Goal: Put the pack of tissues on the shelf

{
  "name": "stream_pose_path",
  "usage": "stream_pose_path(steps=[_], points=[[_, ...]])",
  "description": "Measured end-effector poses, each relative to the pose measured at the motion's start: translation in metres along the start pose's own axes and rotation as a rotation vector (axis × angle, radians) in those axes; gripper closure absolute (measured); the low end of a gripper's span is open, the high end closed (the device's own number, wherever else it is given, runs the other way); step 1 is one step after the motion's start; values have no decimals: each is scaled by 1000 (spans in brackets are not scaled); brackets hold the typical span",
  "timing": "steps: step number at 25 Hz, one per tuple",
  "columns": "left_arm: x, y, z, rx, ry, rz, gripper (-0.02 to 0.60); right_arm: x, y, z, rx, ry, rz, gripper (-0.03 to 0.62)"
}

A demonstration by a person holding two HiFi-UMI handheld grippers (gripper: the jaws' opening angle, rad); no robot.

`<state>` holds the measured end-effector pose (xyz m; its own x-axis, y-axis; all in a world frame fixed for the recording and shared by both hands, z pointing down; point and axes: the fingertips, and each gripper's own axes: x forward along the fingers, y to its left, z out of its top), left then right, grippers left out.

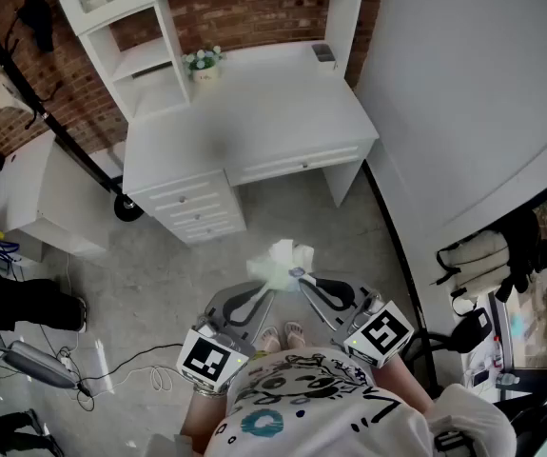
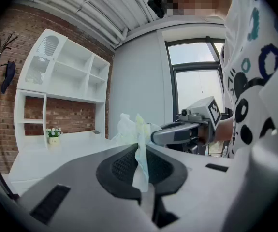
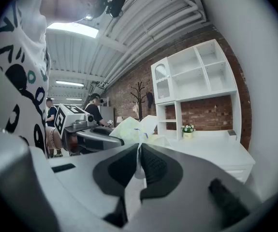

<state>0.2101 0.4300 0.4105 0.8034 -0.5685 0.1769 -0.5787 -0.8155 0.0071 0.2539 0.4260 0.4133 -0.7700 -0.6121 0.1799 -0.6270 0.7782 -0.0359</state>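
Note:
A pale green and white pack of tissues [image 1: 279,264] hangs in the air over the floor, in front of the white desk [image 1: 254,122]. My left gripper [image 1: 263,289] is shut on one edge of the pack's wrapper [image 2: 139,149]. My right gripper [image 1: 298,278] is shut on the other edge [image 3: 139,153]. Both grippers meet at the pack, tips together. The white shelf unit [image 1: 130,27] stands on the far left of the desk, with open compartments [image 3: 197,71].
A small pot of flowers [image 1: 203,62] and a small dark object [image 1: 323,53] sit at the back of the desk. Drawers [image 1: 192,209] are under its left side. A black coat stand [image 1: 54,131] and a white cabinet [image 1: 35,193] are at the left. Cables [image 1: 111,365] lie on the floor.

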Motion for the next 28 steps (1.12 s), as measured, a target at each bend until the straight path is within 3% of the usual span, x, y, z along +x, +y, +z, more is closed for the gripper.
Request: stream_pose_path(steps=[16, 22, 28], points=[[10, 14, 4, -37, -8, 21, 552, 9, -14, 5, 16, -14, 5, 563], [19, 34, 14, -60, -35, 69, 552, 21, -30, 18, 72, -80, 85, 562], [25, 73, 10, -72, -39, 129, 552, 61, -48, 24, 25, -64, 120, 562]])
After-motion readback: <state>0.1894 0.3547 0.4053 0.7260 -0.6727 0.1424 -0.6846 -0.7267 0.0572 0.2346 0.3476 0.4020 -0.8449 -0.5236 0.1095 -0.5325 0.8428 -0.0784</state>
